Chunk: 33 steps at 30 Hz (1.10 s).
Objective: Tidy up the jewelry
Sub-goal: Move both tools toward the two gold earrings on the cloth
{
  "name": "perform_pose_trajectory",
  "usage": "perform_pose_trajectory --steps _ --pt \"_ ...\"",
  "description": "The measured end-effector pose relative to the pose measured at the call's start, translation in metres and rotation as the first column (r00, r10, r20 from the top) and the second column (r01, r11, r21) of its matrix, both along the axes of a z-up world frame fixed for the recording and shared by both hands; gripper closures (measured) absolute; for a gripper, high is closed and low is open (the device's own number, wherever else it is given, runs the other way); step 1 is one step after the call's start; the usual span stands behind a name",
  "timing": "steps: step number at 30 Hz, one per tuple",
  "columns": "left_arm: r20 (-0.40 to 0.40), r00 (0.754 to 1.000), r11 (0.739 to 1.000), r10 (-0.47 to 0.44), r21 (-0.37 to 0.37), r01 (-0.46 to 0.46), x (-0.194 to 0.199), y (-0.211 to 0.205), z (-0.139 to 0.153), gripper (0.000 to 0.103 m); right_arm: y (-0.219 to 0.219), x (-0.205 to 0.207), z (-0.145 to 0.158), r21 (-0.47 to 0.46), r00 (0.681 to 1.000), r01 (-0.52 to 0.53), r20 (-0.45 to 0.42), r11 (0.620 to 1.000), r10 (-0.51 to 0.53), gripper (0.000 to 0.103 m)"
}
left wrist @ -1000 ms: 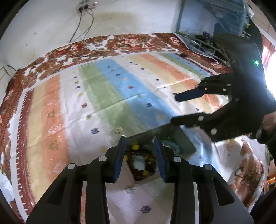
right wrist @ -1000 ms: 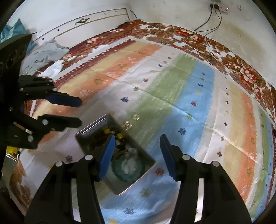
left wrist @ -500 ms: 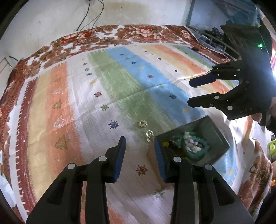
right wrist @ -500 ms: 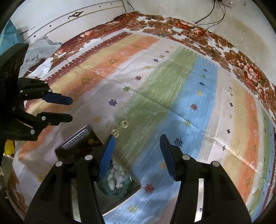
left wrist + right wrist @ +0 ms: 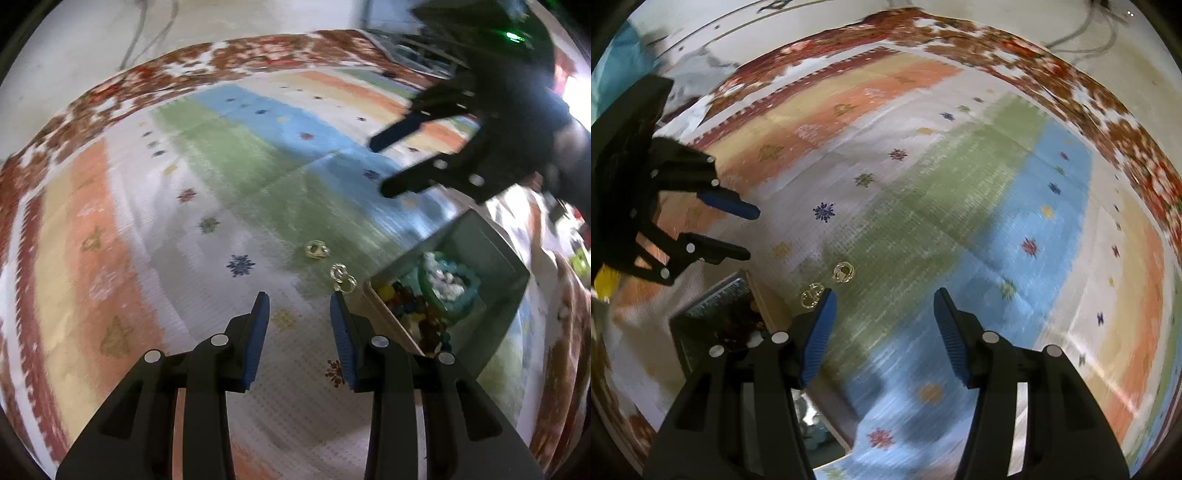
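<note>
The left tool (image 5: 299, 314) hung over a striped, patterned cloth (image 5: 229, 177) with its blue-padded fingers standing wide apart and nothing between them. The right tool (image 5: 882, 317) was likewise spread wide and empty above the green and blue stripes.

Two small clear, gold-tinted rings lay loose on the cloth at the edge of the green stripe. The nearer ring (image 5: 342, 277) sat just beside the corner of a grey box (image 5: 491, 243), close to the tip of the left tool's right finger; the farther ring (image 5: 316, 249) lay near it, slightly apart. In the right wrist view the same pair showed just ahead of the right tool's left finger, one at (image 5: 811, 295) and the other at (image 5: 844, 272).

The box held a teal beaded bracelet (image 5: 448, 282) around something white, beside a heap of dark and yellow beads (image 5: 406, 306); motion blur made the individual pieces hard to tell apart. Each tool appeared in the other's view, held above the cloth.
</note>
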<state>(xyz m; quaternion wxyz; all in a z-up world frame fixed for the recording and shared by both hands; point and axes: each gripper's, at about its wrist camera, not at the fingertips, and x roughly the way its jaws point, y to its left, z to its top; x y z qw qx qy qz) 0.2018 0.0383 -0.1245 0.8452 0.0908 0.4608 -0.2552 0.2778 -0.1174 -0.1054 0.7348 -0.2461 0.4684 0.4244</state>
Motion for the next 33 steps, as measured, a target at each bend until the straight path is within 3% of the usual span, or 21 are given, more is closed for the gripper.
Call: perform_pose_trajectory --steps 5,15,22,33 --pt "0.003 0.994 0.994 -0.107 -0.004 0.107 -0.001 0.0 -0.009 0.069 0.006 0.005 -0.011 0.01 0.995 -0.096 -0.007 0.995 0.096 0.047" --pt "-0.004 0.973 0.973 -0.23 -0.031 0.23 0.02 0.002 -0.024 0.068 0.02 0.019 -0.032 0.005 0.987 -0.154 -0.046 0.988 0.154 0.047" --pt "-0.013 0.918 0.918 -0.396 -0.025 0.396 0.024 -0.014 -0.03 0.068 0.027 0.021 -0.043 0.019 0.971 -0.23 -0.062 0.973 0.231 0.047" --pt "-0.024 0.856 0.856 -0.517 -0.03 0.517 0.046 -0.026 -0.039 0.069 0.039 0.022 -0.054 0.006 0.952 -0.293 -0.089 0.956 0.292 0.047"
